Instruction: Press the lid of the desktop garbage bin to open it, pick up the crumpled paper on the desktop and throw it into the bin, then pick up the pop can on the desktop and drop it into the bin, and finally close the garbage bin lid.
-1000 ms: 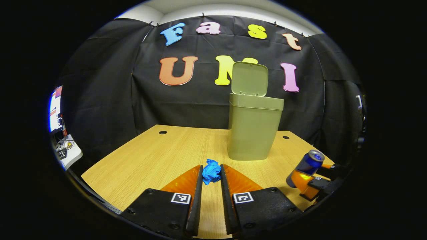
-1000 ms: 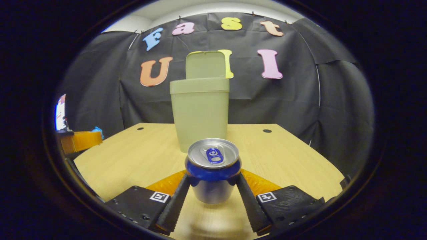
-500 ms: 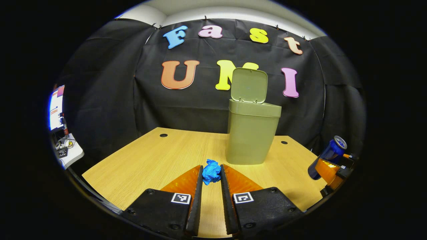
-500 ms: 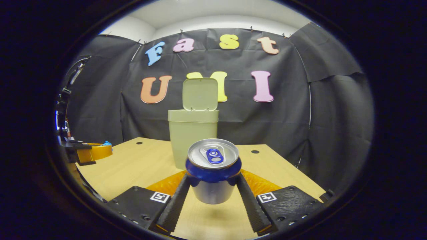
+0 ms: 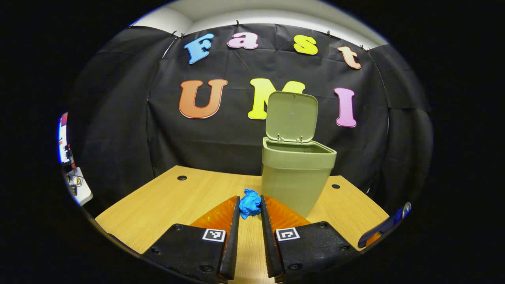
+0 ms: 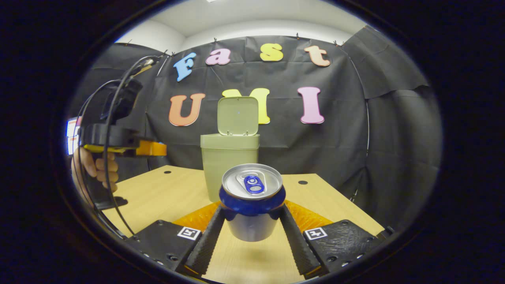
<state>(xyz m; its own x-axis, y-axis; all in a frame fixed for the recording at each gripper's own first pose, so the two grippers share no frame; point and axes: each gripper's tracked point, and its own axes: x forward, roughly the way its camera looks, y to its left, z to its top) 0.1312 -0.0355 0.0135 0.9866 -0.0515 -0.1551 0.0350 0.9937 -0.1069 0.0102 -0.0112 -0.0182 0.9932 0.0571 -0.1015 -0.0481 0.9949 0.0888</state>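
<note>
While one bin (image 5: 296, 181) gapes, tongs (image 5: 249, 207) clamp one paper (image 5: 250, 202).

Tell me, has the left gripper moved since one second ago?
Yes. The left gripper, shut on the crumpled paper, has risen: the bin opening now shows from above.

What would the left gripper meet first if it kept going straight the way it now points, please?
Probably the bin: its wall stands just right of straight ahead, beyond the paper ball pinched in the left gripper. Depth is unclear, so it might pass just left of it.
</note>
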